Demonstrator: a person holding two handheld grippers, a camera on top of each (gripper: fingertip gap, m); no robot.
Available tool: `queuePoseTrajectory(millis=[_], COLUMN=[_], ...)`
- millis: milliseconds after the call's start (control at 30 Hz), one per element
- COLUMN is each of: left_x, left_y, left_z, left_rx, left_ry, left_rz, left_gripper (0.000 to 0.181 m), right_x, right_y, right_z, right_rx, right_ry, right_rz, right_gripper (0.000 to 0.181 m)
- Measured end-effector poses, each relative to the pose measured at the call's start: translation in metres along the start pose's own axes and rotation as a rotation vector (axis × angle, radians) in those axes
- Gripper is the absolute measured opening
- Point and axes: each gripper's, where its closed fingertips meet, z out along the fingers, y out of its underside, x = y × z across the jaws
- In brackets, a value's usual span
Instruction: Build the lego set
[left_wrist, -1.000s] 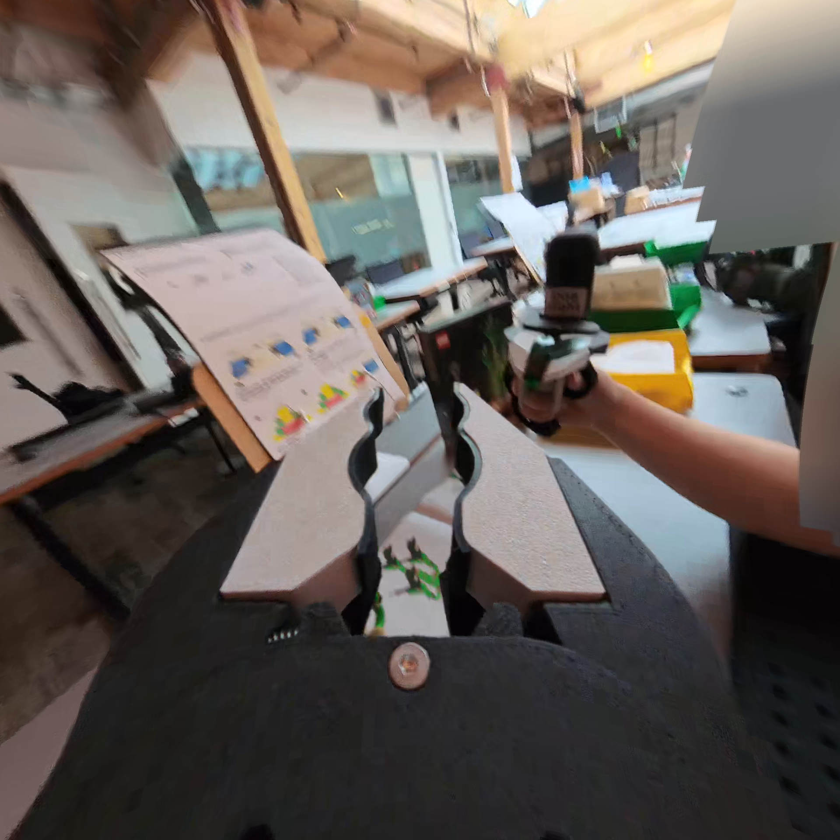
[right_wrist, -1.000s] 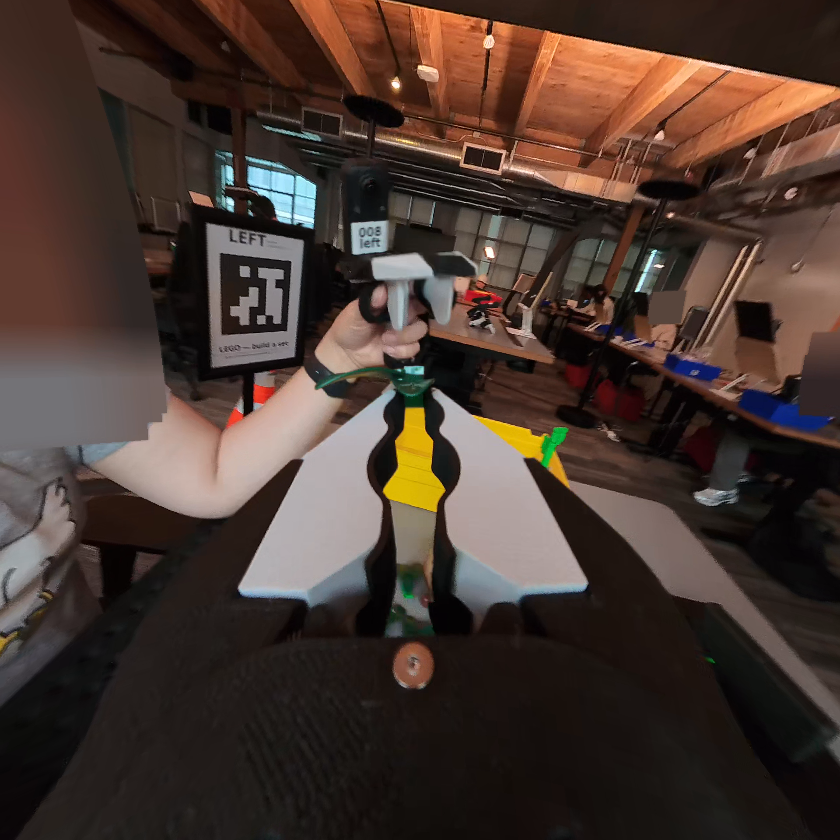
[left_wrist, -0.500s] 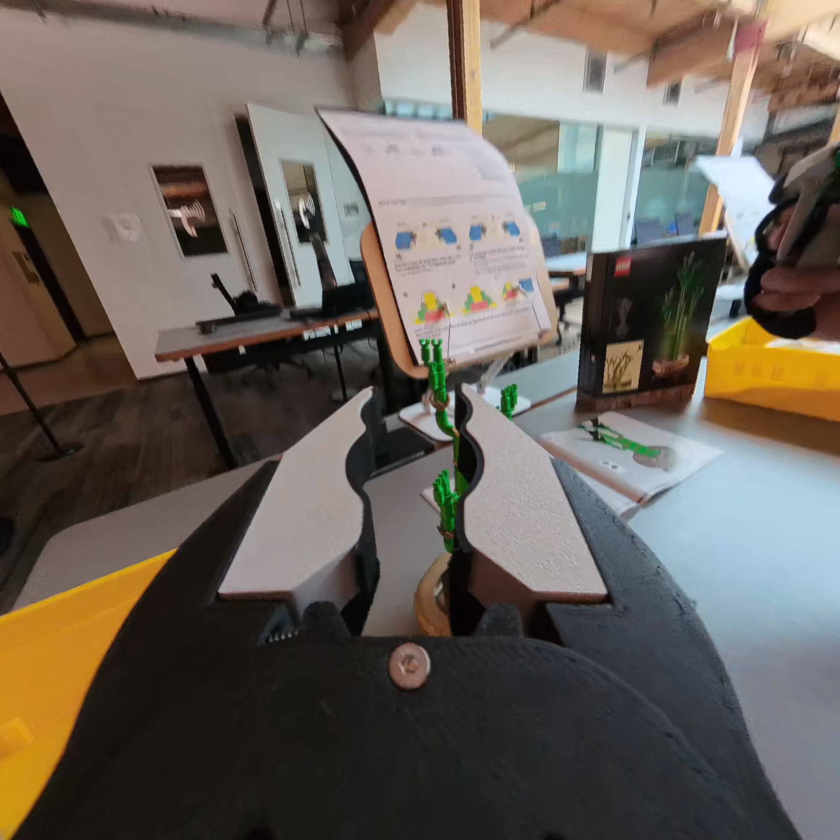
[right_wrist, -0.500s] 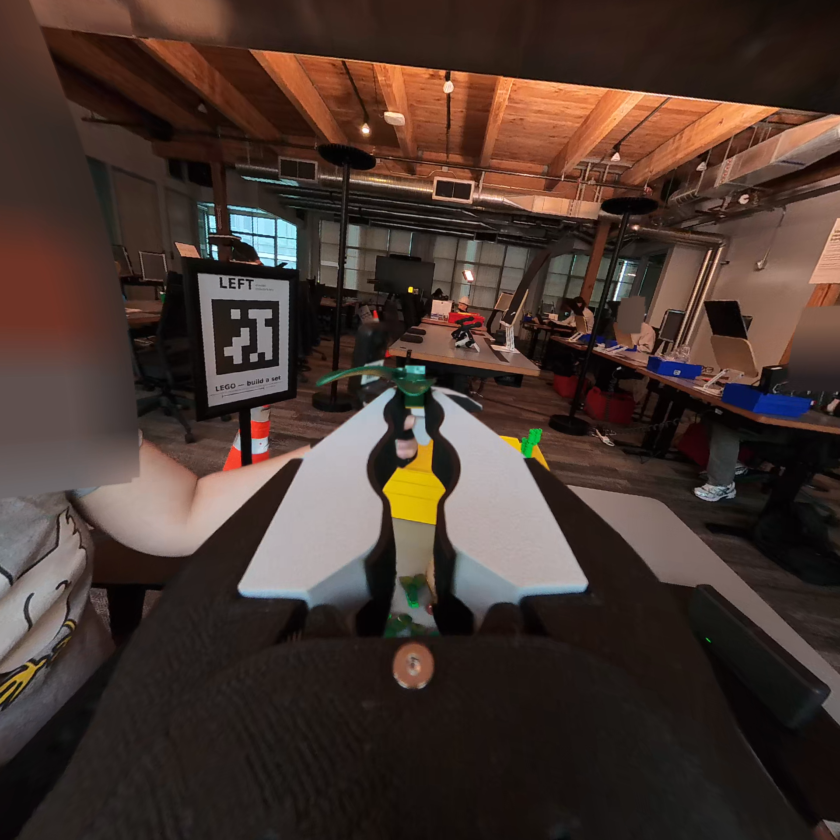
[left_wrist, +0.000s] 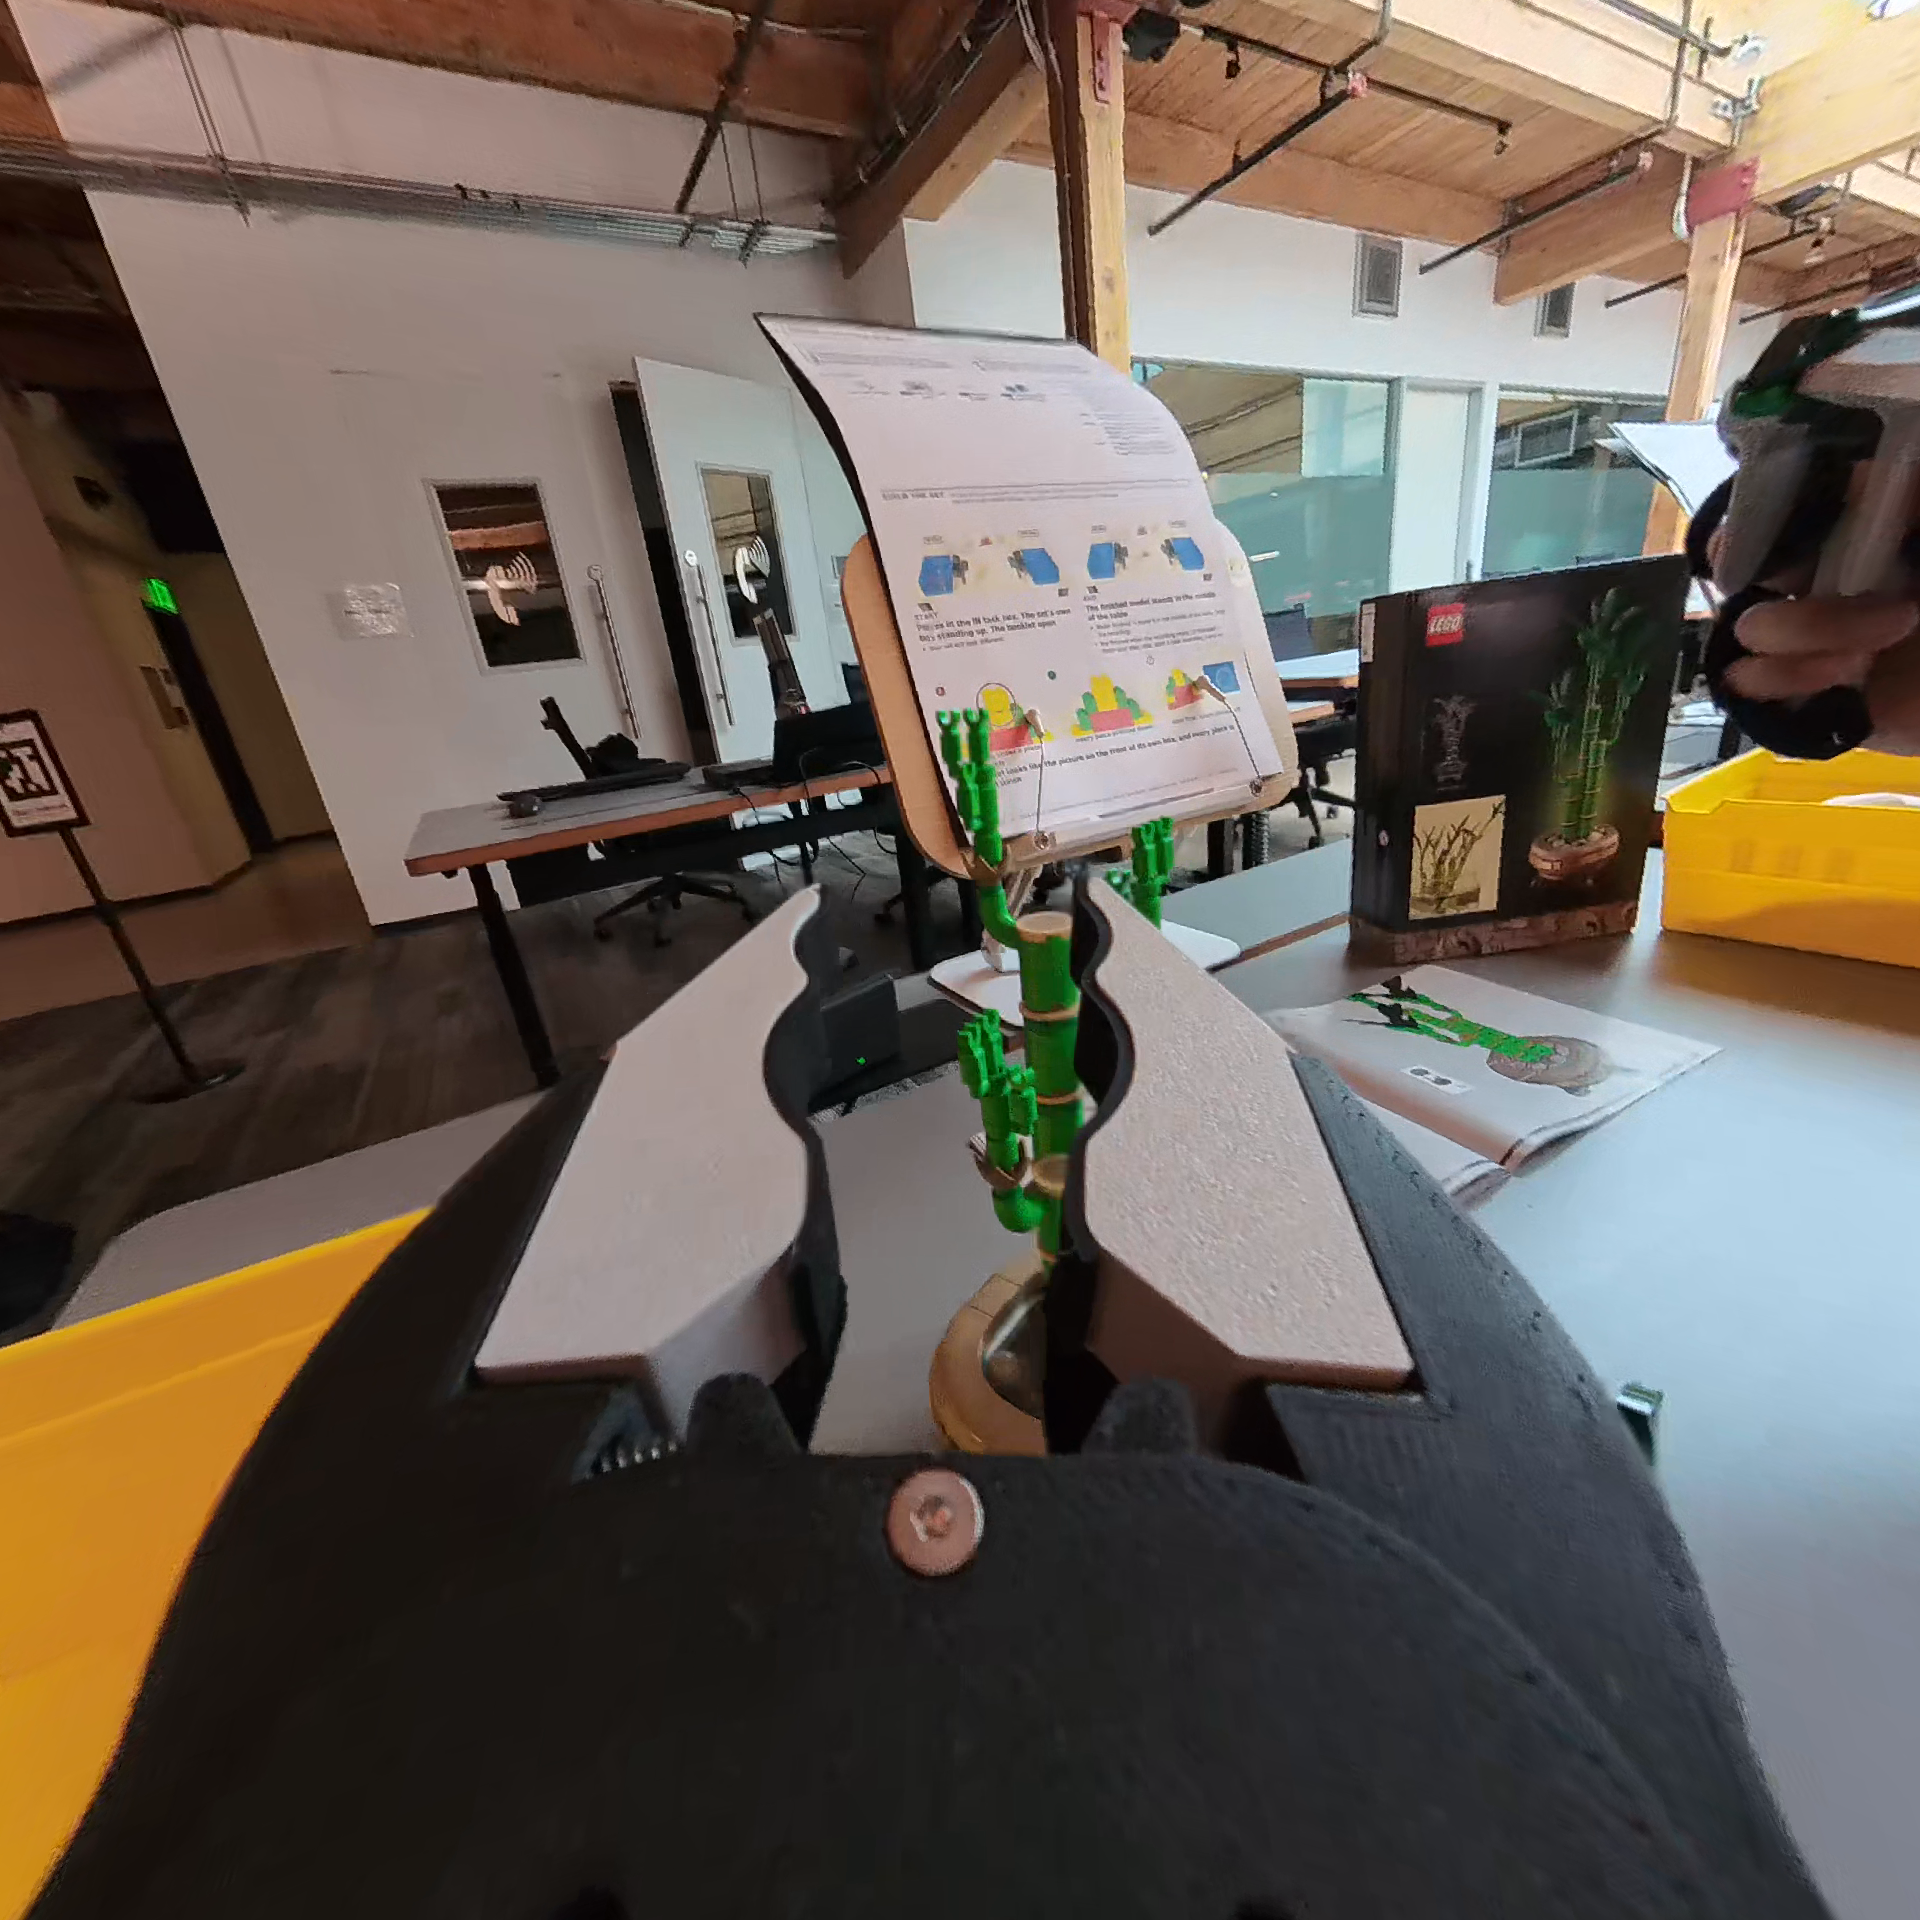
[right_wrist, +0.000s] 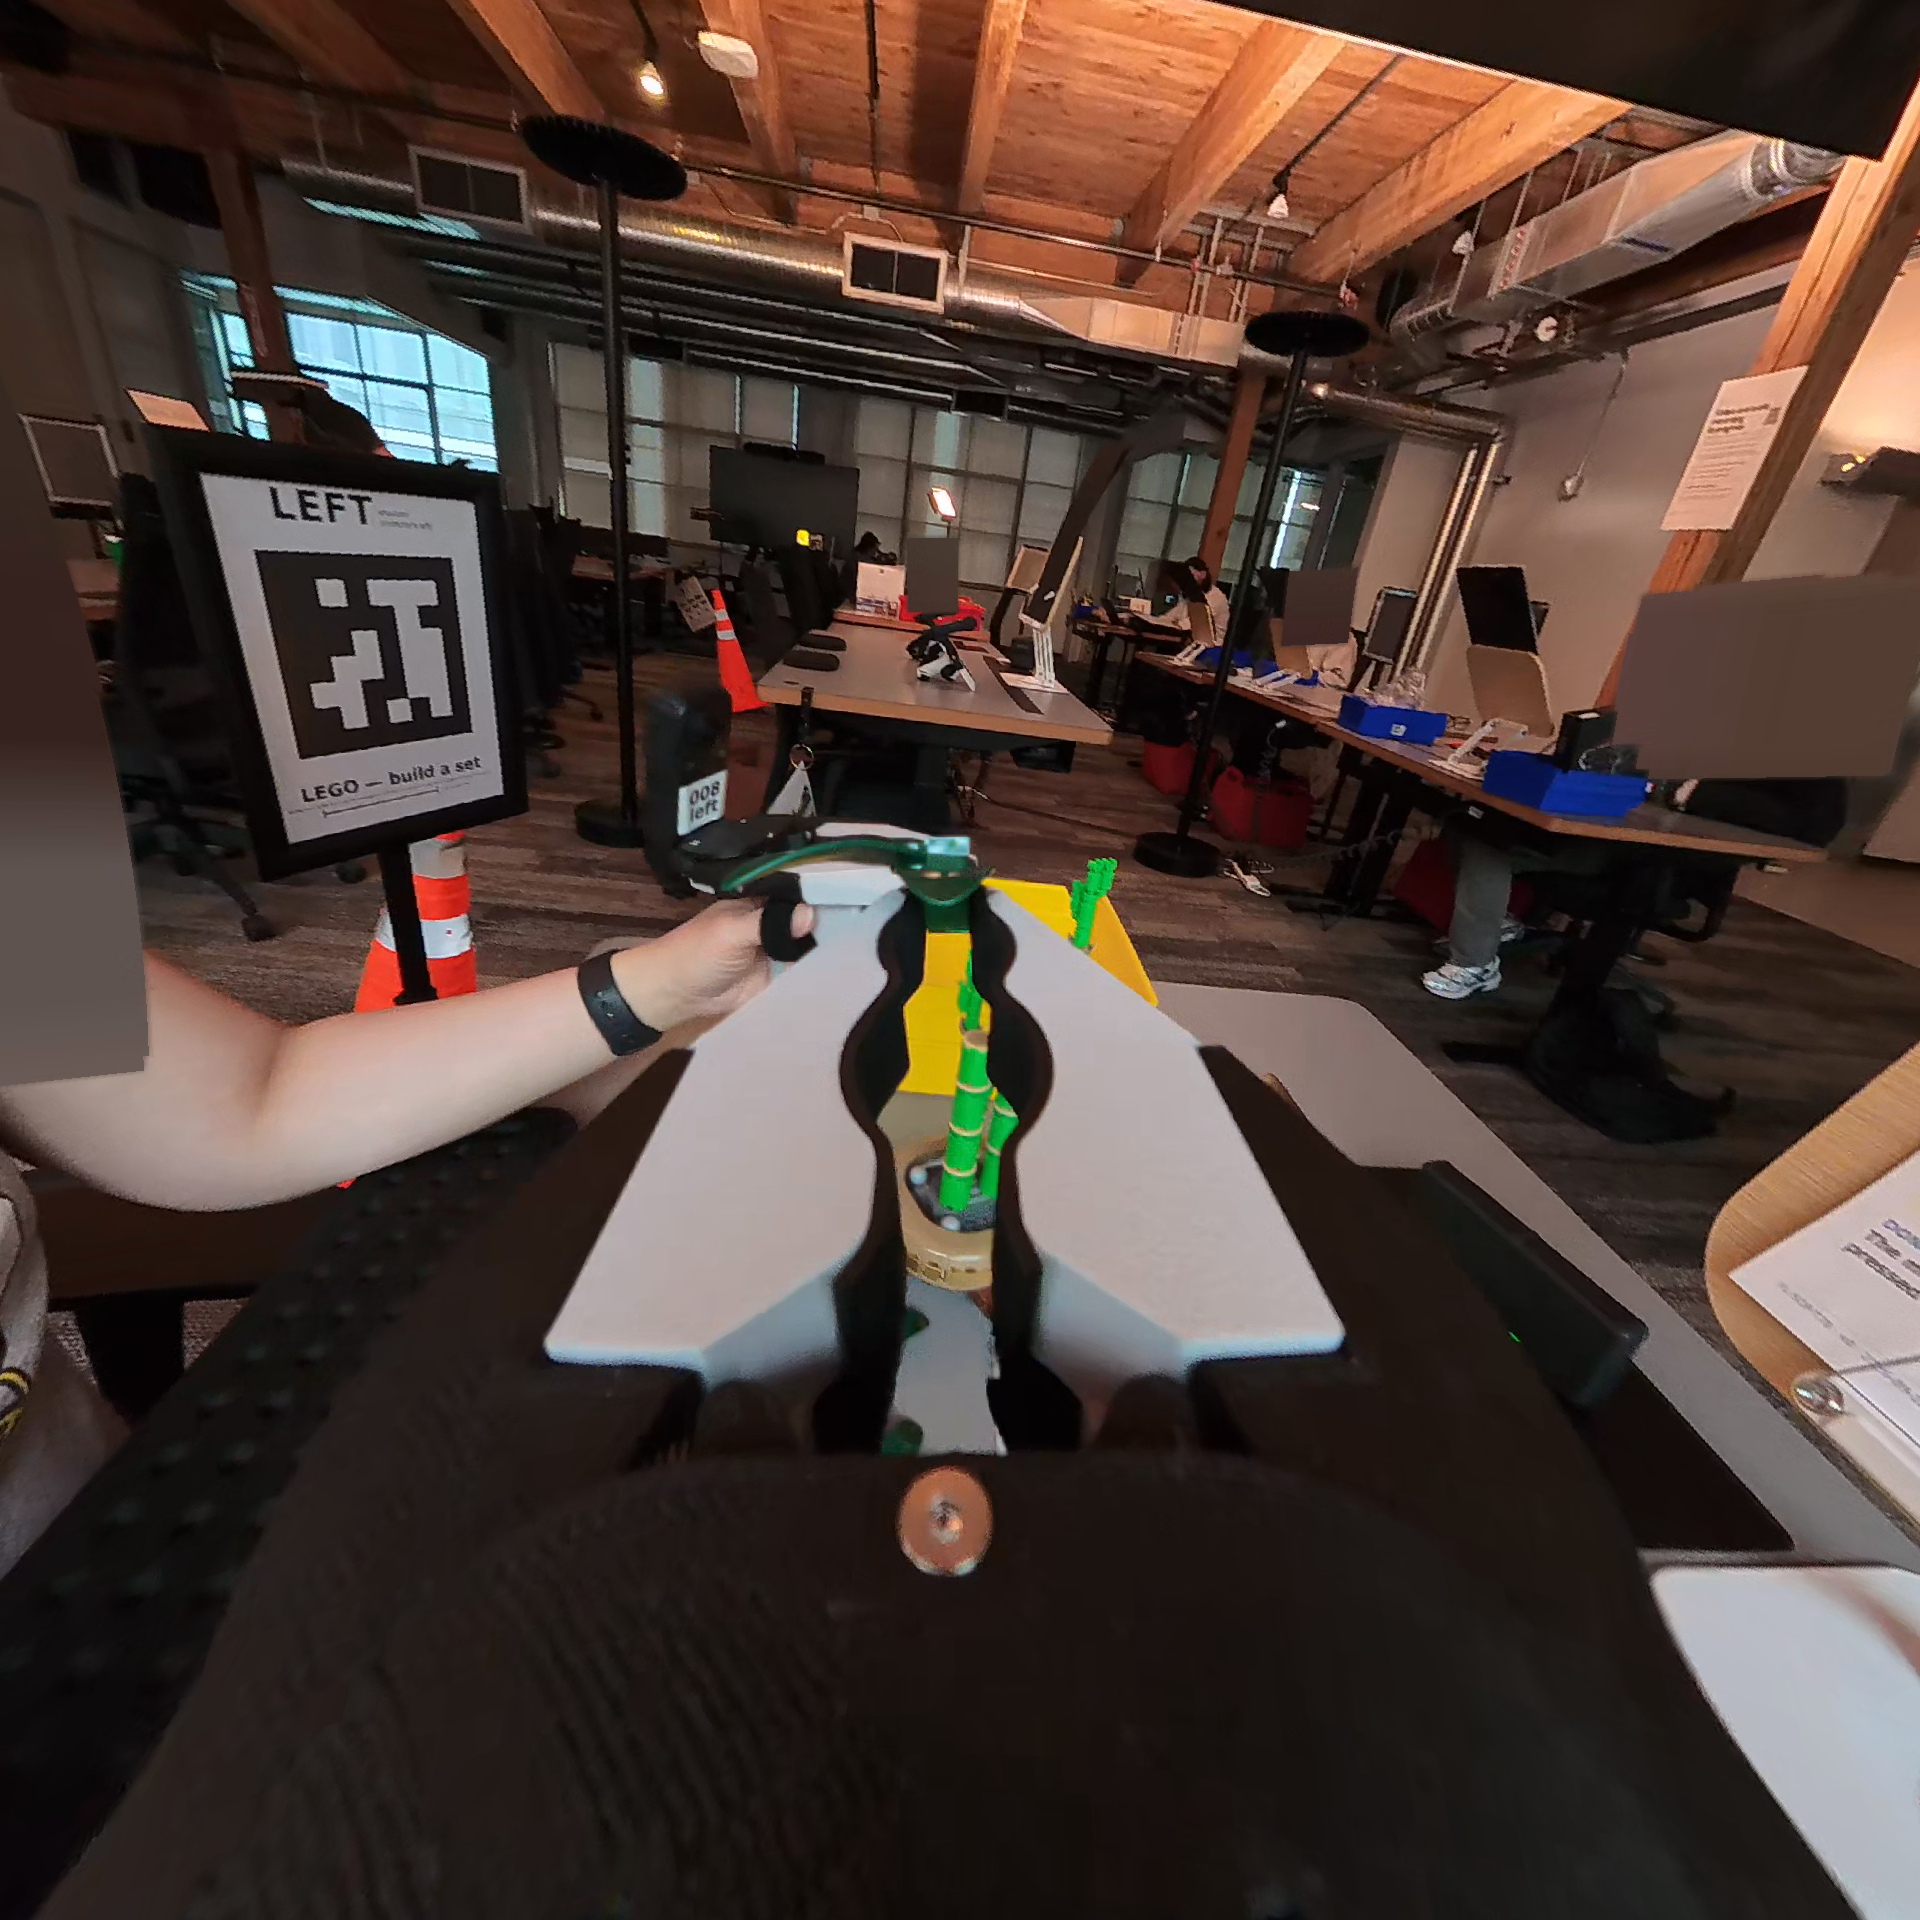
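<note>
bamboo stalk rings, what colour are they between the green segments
Tan rings on the bamboo stalk, clearest in the left wrist view.

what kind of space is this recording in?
Looks like an open-plan office or lab workspace, converted loft style: exposed timber ceiling beams, rows of long desks with monitors, and a marker sign on a stand beside the build table.

green bamboo stalk (left_wrist: 1049, 1049), tan pot (left_wrist: 977, 1361), yellow bin (left_wrist: 1787, 862)

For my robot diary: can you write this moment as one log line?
left gripper: open beside green bamboo model | right gripper: shut on dark green leaf piece
</note>
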Motion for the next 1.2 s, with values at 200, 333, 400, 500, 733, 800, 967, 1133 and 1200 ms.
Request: queuePoseTrajectory(millis=[200,333,400,500,733,800,967,1133,1200], left_x=[-0.007,-0.018,-0.02,-0.019,-0.021,-0.018,-0.01,0.007,0.003], left_y=[-0.005,-0.034,-0.042,-0.052,-0.044,-0.045,-0.024,0.022,0.026], left_z=[0.006,0.015,0.018,0.021,0.03,0.026,0.004,0.006,0.008], left_rx=[-0.033,0.0,-0.001,0.012,-0.145,-0.06,0.036,-0.151,-0.164], left_ry=[-0.026,-0.021,-0.017,-0.014,0.013,0.007,0.067,0.075,0.041], left_rz=[-0.013,-0.083,-0.105,-0.08,-0.053,-0.08,-0.156,-0.031,0.02], left_gripper=[0.046,0.048,0.048,0.046,0.046,0.045,0.031,0.039,0.039], right_x=[0.015,0.021,0.021,0.02,0.027,0.028,0.032,0.02,0.01], right_y=[0.001,-0.004,-0.008,-0.012,0.001,0.001,0.016,0.025,0.027], right_z=[-0.013,-0.022,-0.025,-0.026,-0.029,-0.03,-0.02,0.007,0.021], right_rx=[-0.023,-0.015,-0.005,-0.002,-0.08,-0.062,-0.101,-0.125,-0.125], right_ry=[0.073,0.091,0.084,0.076,0.119,0.112,0.11,0.034,-0.017], right_rz=[-0.006,0.001,-0.001,-0.01,-0.035,-0.014,0.016,0.039,0.06], right_gripper=[0.006,0.006,0.006,0.006,0.006,0.006,0.006,0.006,0.006])
